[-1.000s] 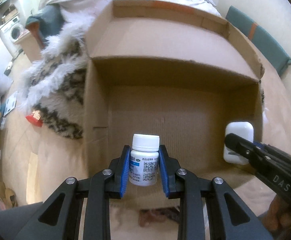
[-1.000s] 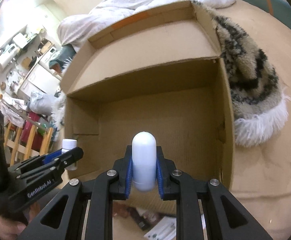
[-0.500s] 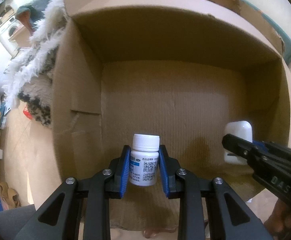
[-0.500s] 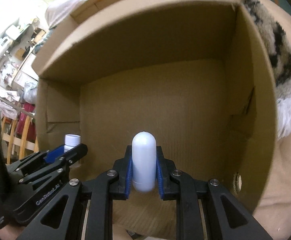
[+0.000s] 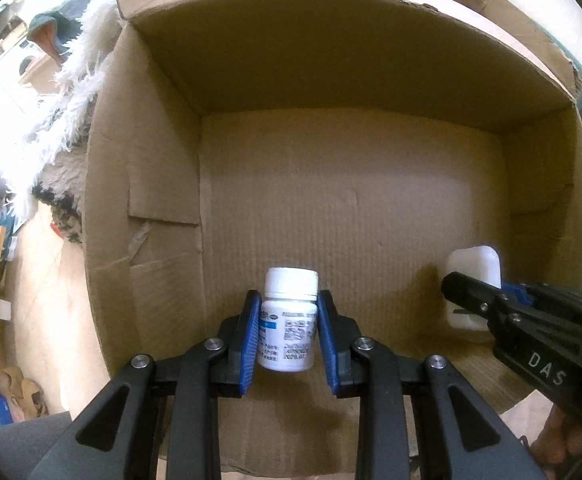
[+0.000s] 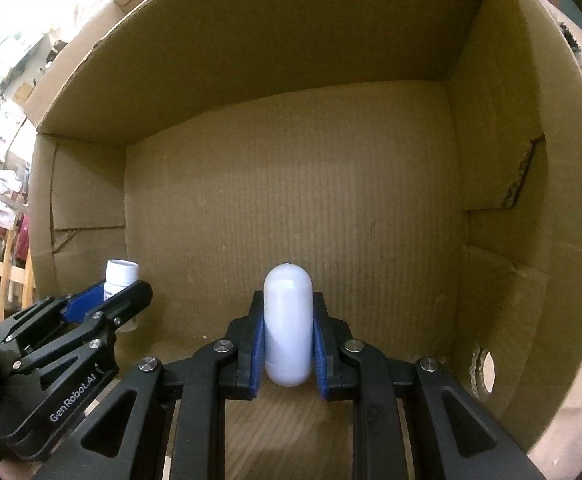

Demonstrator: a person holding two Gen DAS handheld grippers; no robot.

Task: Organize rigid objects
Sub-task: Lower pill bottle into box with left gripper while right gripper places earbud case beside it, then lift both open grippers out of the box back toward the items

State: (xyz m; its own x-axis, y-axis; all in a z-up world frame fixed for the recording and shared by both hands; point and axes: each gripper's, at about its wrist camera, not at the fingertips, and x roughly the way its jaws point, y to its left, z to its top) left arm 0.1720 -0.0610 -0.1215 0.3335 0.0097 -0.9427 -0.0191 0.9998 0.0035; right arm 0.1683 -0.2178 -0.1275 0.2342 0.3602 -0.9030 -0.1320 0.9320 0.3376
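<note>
A cluttered room with pale furniture is showing past the edge of a large open brown cardboard box [image 5: 351,208], which is sitting on a beige bed cover beside a shaggy white and dark-patterned fur throw [image 5: 71,120]. The box is now filling nearly the whole of both wrist views, where a second ago its flaps and the bedding around it were in plain sight, so both hands have been sinking from above the rim down into the box. The left gripper [image 5: 290,334] is staying clamped on a small white plastic pill bottle with a blue-and-white printed label [image 5: 289,320], its blue pads pressing the bottle's sides and the screw cap standing clear above them. The right gripper [image 6: 288,336] is staying clamped on a smooth white capsule-shaped plastic case [image 6: 288,324], held upright with its rounded top above the pads. Both things are hanging low over the box's bare corrugated floor, the bottle toward the left wall and the case toward the right, well apart from each other; whether either is touching the floor cannot be told. Judging by this, the lowering is nearly finished and the release of both items inside the box looks to be the step coming up.
</note>
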